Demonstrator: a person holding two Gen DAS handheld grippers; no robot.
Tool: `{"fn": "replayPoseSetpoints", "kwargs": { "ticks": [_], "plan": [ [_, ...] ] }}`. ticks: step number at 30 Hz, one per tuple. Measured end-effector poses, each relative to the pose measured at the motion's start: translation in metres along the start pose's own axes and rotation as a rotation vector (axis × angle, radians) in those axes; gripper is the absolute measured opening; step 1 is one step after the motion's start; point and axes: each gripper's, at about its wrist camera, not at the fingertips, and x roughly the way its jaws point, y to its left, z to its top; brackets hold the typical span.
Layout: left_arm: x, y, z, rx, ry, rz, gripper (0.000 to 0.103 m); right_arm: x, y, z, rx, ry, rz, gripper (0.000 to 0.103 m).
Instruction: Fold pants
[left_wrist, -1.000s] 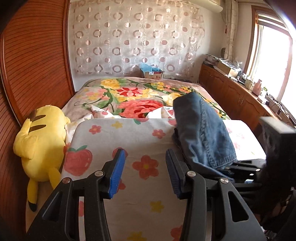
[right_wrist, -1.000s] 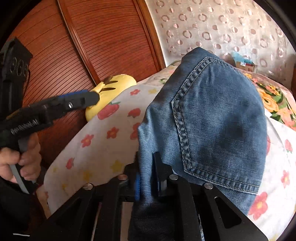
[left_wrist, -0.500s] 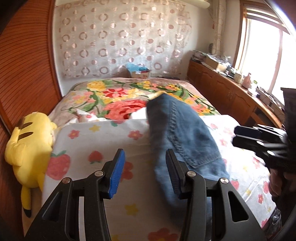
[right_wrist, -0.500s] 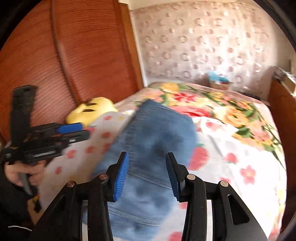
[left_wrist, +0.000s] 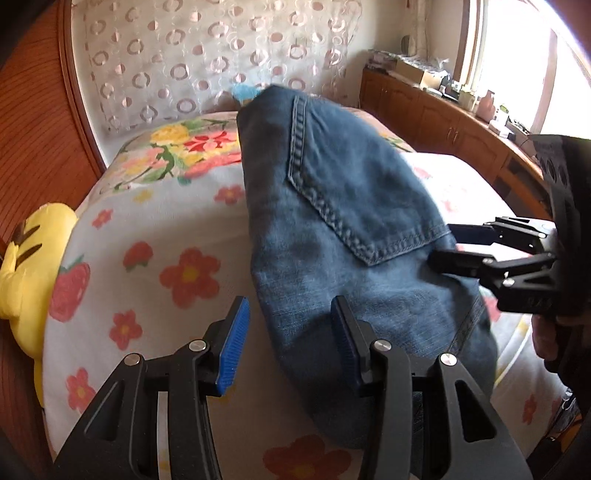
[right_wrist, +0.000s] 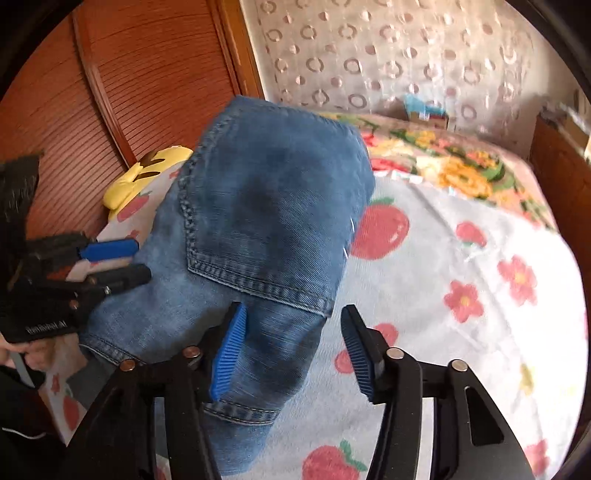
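Observation:
Blue denim pants (left_wrist: 343, 236) lie folded in a long bundle on the bed, back pocket up; they also show in the right wrist view (right_wrist: 258, 236). My left gripper (left_wrist: 286, 339) is open, low over the near left edge of the pants, its right finger (left_wrist: 343, 339) over the denim. My right gripper (right_wrist: 293, 350) is open and empty, its left finger (right_wrist: 229, 354) over the near end of the pants. Each gripper shows in the other's view, beside the pants: the right one (left_wrist: 461, 247), the left one (right_wrist: 122, 262).
The bed has a white blanket with strawberries and flowers (left_wrist: 166, 258), and a floral quilt (left_wrist: 177, 151) beyond it. A yellow plush toy (left_wrist: 29, 266) lies at the left edge by the wooden headboard (left_wrist: 37, 129). Wooden cabinets (left_wrist: 443, 118) run along the right under a window.
My right gripper let go of the pants and opened. The pants dropped onto the bed. Both grippers have moved in close to the pants' near end.

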Motion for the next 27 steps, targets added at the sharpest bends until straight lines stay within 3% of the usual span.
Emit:
{"fn": "replayPoseSetpoints", "kwargs": {
  "ticks": [7,14,20,24,27],
  "plan": [
    [0.003,0.003,-0.006,-0.015,-0.003,-0.011,0.047,-0.002,-0.013,0.015,-0.02,0.001,0.016,0.06],
    [0.005,0.004,-0.005,-0.013,0.004,-0.016,0.047,-0.012,-0.033,0.052,-0.009,-0.097,0.002,0.06],
    [0.006,0.007,-0.004,-0.01,0.016,-0.026,0.047,0.026,-0.045,0.094,0.009,-0.088,-0.043,0.06],
    [0.006,0.012,0.0,-0.014,0.031,-0.028,0.047,0.064,-0.046,0.099,0.011,-0.021,-0.067,0.06],
    [0.0,0.015,0.008,-0.014,0.026,-0.017,0.047,0.078,-0.048,0.1,0.02,-0.022,-0.054,0.06]
  ]
}}
